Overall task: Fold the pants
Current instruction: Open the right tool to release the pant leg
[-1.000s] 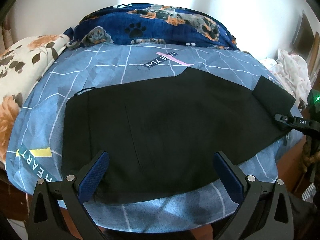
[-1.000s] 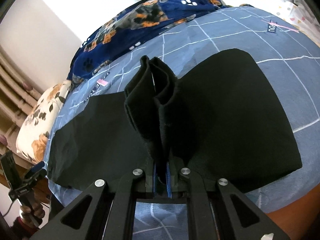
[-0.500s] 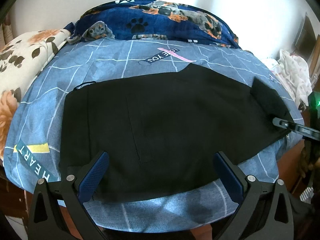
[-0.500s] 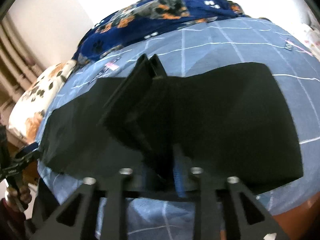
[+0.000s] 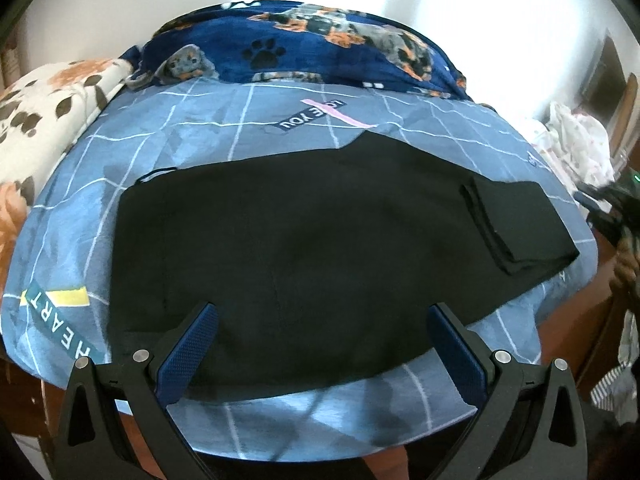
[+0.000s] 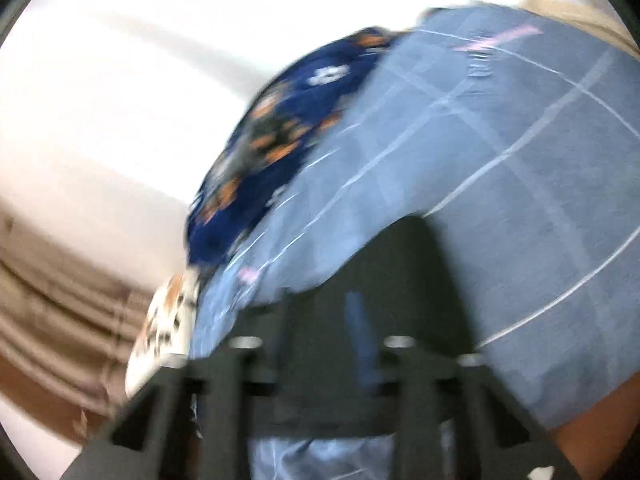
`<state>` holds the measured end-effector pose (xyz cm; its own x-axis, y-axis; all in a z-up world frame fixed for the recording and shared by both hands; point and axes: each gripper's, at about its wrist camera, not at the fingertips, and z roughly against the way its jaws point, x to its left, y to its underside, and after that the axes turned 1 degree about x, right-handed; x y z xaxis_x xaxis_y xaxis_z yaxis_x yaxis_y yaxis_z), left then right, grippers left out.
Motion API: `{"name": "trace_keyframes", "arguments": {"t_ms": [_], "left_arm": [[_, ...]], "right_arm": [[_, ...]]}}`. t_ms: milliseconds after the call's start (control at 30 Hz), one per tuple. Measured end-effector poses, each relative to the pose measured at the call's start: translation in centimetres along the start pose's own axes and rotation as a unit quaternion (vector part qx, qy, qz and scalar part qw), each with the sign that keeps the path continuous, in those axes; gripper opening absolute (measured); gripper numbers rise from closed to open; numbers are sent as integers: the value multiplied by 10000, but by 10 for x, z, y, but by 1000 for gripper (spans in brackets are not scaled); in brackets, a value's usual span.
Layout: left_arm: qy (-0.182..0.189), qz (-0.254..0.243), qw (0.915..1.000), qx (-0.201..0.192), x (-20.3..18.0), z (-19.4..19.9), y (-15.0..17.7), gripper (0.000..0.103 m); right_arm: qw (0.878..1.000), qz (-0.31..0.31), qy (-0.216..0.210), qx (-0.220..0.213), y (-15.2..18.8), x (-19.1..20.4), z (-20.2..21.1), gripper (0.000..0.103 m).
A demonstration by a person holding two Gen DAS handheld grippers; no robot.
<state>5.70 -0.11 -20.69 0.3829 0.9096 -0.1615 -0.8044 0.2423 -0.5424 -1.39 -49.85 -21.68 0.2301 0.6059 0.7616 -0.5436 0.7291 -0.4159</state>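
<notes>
So here's where we were with the black fabric pants (image 5: 304, 232): they lay flat across the blue grid-pattern bedsheet (image 5: 208, 128), stretched from roughly 9 o'clock to 3 o'clock in the left wrist view. Out at the 3 o'clock end the leg cuffs (image 5: 516, 224) were turned over onto the rest of the leg, a short doubled flap with a clean stacked edge. We'd call that the first small fold in place and not much more. The waist end at 9 o'clock was flat and untouched, and the long middle stretch hadn't been halved at all, so most of the folding was left by our reckoning.

Our left gripper (image 5: 320, 344) hung over the near hem at 6 o'clock, jaws spread wide, nothing between the blue pads (image 5: 188, 344); whether they touched the cloth we couldn't tell.

Our right gripper (image 6: 356, 344) was a blurry mess in its own view. Its jaws were closing and sat close together; dark cloth showed around them, but we honestly couldn't tell whether any of it was pinched. From the left view it was only a smear at 3 o'clock, just off the bed edge.

The navy dog-print blanket (image 5: 320, 52) sat bunched at 12 o'clock, well clear of the pants.
</notes>
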Motion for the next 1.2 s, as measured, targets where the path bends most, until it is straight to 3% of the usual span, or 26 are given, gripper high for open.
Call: {"name": "trace_keyframes", "arguments": {"t_ms": [67,267,433,533,633,667,700,800,900,1067,1133,1200], "left_arm": [[-21,-125,9999,13,-7,0,0,103],[-107,-358,9992,137,-20,-4,2,103],[-114,-314,9992,232,-21,-7,2,103],[-96,-281,9992,260,-21,-9,2,103],[-91,-283,9990,332,-24,-13,2,103],[-91,-296,9989,357,-25,-14,3,103],[-87,-310,9988,361,-26,-14,3,103],[-99,-397,9988,265,-28,-9,3,103],[-64,-381,9990,238,-28,-9,2,103],[-38,-279,9993,262,-26,-11,1,103],[-42,-234,9995,226,-24,-9,1,103],[-57,-182,9997,182,-21,-5,0,103]], "right_arm": [[9998,-119,167,79,-16,-13,-7,19],[9984,-109,111,553,-38,-25,-55,18],[9953,-741,-55,628,-45,-55,-81,18],[9893,-1240,-238,738,-35,-78,-91,0],[9856,-1459,-414,751,-28,-89,-90,0],[9837,-1561,-483,751,-28,-92,-86,1],[9809,-1684,-686,691,-27,-93,-81,12],[9768,-1677,-1258,443,-20,-88,-64,20],[9728,-1542,-1614,621,9,-85,-51,22],[9817,-1214,-1287,702,34,-87,-37,16],[9871,-1080,-874,799,38,-95,-38,0],[9880,-1062,-723,856,39,-100,-39,0]]}}
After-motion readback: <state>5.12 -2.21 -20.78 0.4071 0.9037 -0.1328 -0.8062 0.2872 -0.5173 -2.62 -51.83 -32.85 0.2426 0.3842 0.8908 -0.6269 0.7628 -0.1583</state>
